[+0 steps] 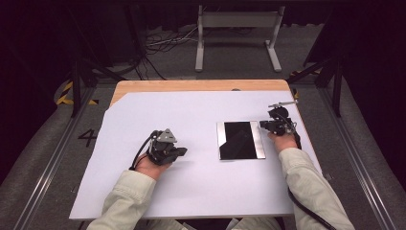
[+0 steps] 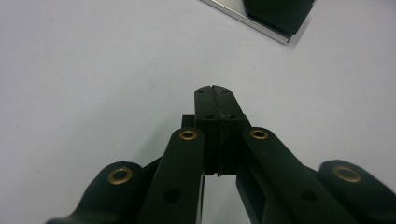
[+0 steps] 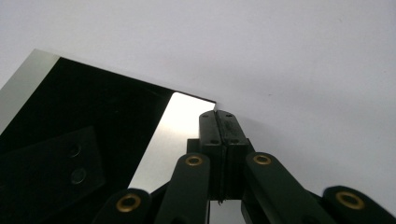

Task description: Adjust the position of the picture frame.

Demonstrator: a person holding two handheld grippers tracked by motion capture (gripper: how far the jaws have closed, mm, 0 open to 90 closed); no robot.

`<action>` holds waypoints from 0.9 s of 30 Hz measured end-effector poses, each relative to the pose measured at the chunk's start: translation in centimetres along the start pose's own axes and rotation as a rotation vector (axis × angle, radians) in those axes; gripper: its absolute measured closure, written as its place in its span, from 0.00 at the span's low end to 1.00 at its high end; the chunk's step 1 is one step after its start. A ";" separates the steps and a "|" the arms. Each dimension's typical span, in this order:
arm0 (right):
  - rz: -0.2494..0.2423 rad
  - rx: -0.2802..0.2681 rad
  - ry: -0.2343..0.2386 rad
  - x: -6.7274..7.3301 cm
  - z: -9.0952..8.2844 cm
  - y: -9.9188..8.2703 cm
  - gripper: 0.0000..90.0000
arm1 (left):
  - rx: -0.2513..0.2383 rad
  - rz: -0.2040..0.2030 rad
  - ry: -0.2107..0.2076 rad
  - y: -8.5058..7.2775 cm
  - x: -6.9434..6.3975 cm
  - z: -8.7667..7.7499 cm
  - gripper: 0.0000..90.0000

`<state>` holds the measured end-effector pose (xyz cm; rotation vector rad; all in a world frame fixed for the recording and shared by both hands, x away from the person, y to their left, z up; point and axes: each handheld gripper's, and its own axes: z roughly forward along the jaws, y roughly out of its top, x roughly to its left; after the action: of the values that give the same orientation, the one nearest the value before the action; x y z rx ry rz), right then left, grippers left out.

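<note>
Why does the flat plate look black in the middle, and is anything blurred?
High view: plate mirrors the dark room, silver side strips catch light. Right gripper view: it reflects the right gripper. Left gripper view: near linkage soft, plate corner sharp.

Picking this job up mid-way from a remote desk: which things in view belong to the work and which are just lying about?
In the job:
- mirror-like plate with a dark face and silvery side strips
- right gripper, jaws shut, at the plate's far right corner
- left gripper, jaws shut, pointing toward the plate

Lying about:
- white sheet covering the table
- grey metal stand on the floor beyond the table
</note>
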<state>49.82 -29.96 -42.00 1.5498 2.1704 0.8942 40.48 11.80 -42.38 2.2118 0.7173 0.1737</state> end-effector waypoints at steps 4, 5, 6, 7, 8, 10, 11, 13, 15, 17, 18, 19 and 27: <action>0.037 -0.005 0.012 -0.4 0.5 0.3 1.00 | -0.001 -0.006 -0.003 -0.1 0.1 0.1 1.00; 0.039 -0.005 0.012 -0.5 0.6 0.3 1.00 | -0.001 -0.003 -0.001 -0.1 0.2 0.1 1.00; 0.038 -0.001 0.011 -0.5 0.7 0.4 1.00 | 0.002 -0.003 -0.003 -0.1 0.2 0.2 1.00; 0.038 0.005 0.002 -0.5 0.9 0.5 1.00 | 0.003 -0.003 -0.002 -0.1 0.2 0.2 1.00; 0.039 0.011 -0.003 -0.6 1.0 0.6 1.00 | 0.003 -0.004 -0.004 -0.1 0.2 0.2 1.00; 0.045 0.026 -0.011 -0.7 1.3 0.8 1.00 | 0.001 -0.003 -0.006 0.0 0.2 0.2 1.00; 0.052 0.030 -0.015 -0.7 1.4 0.8 1.00 | -0.001 0.001 -0.006 0.0 0.3 0.1 1.00; 0.049 0.035 -0.009 -0.7 1.6 1.0 1.00 | -0.006 -0.003 -0.005 0.0 0.4 0.0 1.00; 0.037 0.037 -0.005 -0.4 1.7 1.1 1.00 | -0.008 -0.008 -0.006 -0.1 0.5 -0.1 1.00; 0.023 0.042 -0.012 -0.1 1.8 1.2 1.00 | -0.012 -0.010 -0.006 -0.2 0.7 -0.2 1.00; 0.019 0.045 -0.014 -0.1 1.8 1.3 1.00 | -0.013 -0.014 -0.005 -0.2 0.7 -0.2 1.00; 0.019 0.044 -0.012 -0.2 1.8 1.2 1.00 | -0.013 -0.016 -0.008 -0.2 0.8 -0.1 1.00; -0.024 0.038 0.022 0.6 2.3 1.4 1.00 | -0.008 -0.016 -0.011 -0.1 0.8 0.0 1.00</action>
<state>51.96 -28.42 -42.72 1.5350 2.2286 0.8709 41.07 12.27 -42.56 2.1975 0.7272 0.1556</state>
